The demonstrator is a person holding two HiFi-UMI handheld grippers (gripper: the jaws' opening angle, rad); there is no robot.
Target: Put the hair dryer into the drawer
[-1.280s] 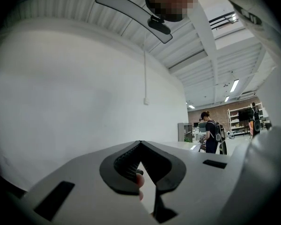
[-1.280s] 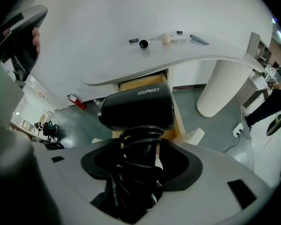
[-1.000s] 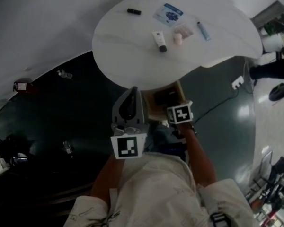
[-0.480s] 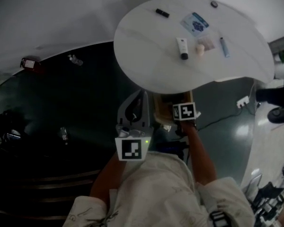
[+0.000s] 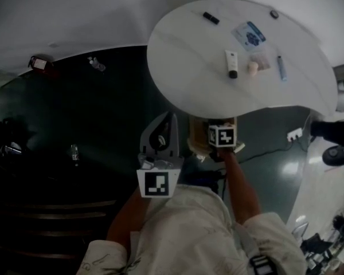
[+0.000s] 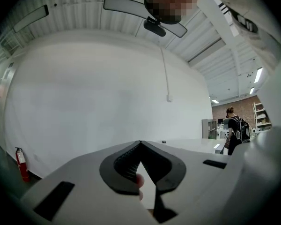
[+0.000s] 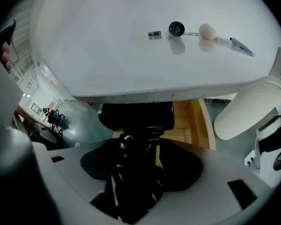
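Right gripper view, lower centre: my right gripper (image 7: 140,168) has its jaws wide yet clamped on the handle of the hair dryer (image 7: 136,116), cord wound round it, over the open wooden drawer (image 7: 189,121) beneath the desk (image 7: 131,55). I should lower it clear of the desk edge and release only once it rests. The drawer's depth is hard to judge here. My left gripper (image 6: 140,144) has its jaws closed on nothing.

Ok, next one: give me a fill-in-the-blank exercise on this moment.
The right gripper is shut on a black ____ with its cord wound round the handle.
The open wooden drawer sits under the white ____.
The left gripper has its jaws ____, holding nothing.
Missing words: hair dryer; table; shut.
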